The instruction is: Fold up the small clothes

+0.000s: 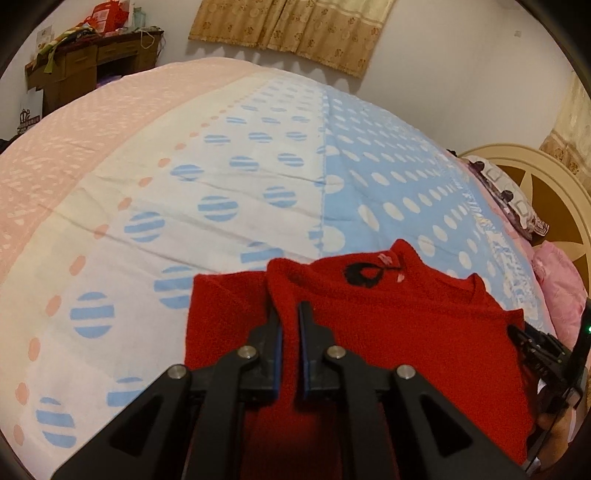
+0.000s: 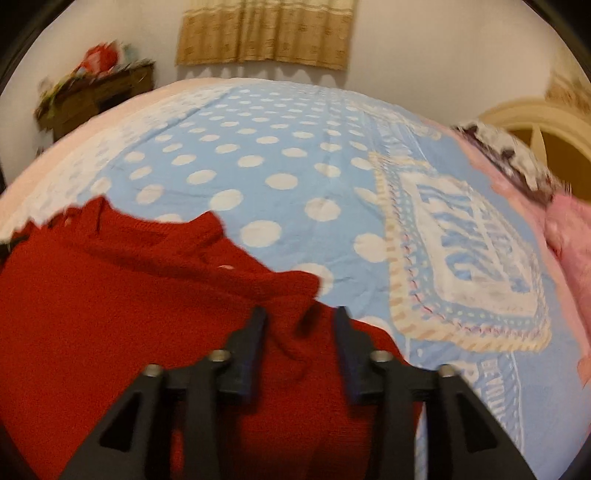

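Sweater pinched in left claw; black motif left view only. Right claw apart, blurred.

A home bedroom, a wide bed spread with a pink, cream and blue polka-dot cover, patterned pillows against a cream and brown headboard, tan curtains on a white wall, a cluttered wooden desk in the corner.
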`<state>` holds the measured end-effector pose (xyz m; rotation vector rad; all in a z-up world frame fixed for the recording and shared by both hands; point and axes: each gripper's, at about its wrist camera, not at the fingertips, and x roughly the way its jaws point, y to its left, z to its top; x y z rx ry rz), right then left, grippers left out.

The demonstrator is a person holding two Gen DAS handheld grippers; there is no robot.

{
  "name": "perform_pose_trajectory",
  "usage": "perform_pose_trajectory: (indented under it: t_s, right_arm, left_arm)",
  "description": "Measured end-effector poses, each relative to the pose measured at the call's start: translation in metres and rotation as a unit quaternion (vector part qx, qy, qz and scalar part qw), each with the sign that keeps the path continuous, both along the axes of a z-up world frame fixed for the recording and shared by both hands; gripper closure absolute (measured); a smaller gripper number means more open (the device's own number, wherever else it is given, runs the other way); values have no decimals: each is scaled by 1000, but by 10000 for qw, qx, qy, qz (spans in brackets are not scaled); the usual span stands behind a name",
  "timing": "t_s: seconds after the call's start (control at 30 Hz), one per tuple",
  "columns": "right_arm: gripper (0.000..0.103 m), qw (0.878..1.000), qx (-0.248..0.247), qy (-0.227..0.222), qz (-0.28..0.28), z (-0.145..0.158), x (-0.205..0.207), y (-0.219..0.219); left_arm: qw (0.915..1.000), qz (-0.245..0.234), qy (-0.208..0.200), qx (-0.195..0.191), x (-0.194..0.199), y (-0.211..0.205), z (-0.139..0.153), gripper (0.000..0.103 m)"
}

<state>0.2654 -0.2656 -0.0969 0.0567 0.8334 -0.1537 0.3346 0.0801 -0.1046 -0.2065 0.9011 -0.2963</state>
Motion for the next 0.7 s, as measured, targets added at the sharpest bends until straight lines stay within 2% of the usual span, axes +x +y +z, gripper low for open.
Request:
perform_pose_trajectory:
  t_s: [0.07, 0.1, 0.13, 0.17, 0.2, 0.23, 0.3, 0.4, 0.47, 0.6, 0.7]
  right_arm:
    - [56, 9980, 513, -318, -208, 13, -16, -19]
    - [56, 9951, 660, -572, -469, 24, -29, -30]
    - [56, 9917, 734, -772, -714, 34, -42, -39]
    - [56, 9876, 746, -955, -1000, 44, -58, -47]
    - [56, 9834, 669, -1087, -1291, 54, -75, -52]
    - [56, 9813, 556, -1148, -1439, 62, -92, -53]
    - [56, 9830, 474, -1208, -1300, 69, -111, -46]
    - [58, 9900, 531, -1113, -685, 70, -132, -12]
    - [58, 9921, 596, -1062, -309, 65, -139, 17]
    - [58, 9948, 438, -917, 77, 44, -133, 60]
    - [58, 9976, 368, -576, 127, 14, -122, 76]
  left_arm:
    - [9999, -10, 14, 128, -1, 0, 5, 88]
    - [9996, 32, -35, 283, -6, 3, 12, 80]
    - [9990, 90, -129, 408, -10, 4, 17, 74]
    - [9983, 159, -239, 512, -16, 7, 23, 61]
    - [9973, 213, -350, 602, -23, 10, 29, 54]
    - [9963, 227, -497, 656, -34, 15, 37, 53]
    - [9959, 205, -635, 619, -49, 21, 45, 48]
    - [9968, 114, -625, 480, -75, 21, 48, 41]
    - [9975, 5, -569, 425, -85, 12, 44, 40]
    - [9978, -131, -461, 465, -105, -7, 28, 40]
    - [9969, -74, -455, 632, -115, -13, 17, 39]
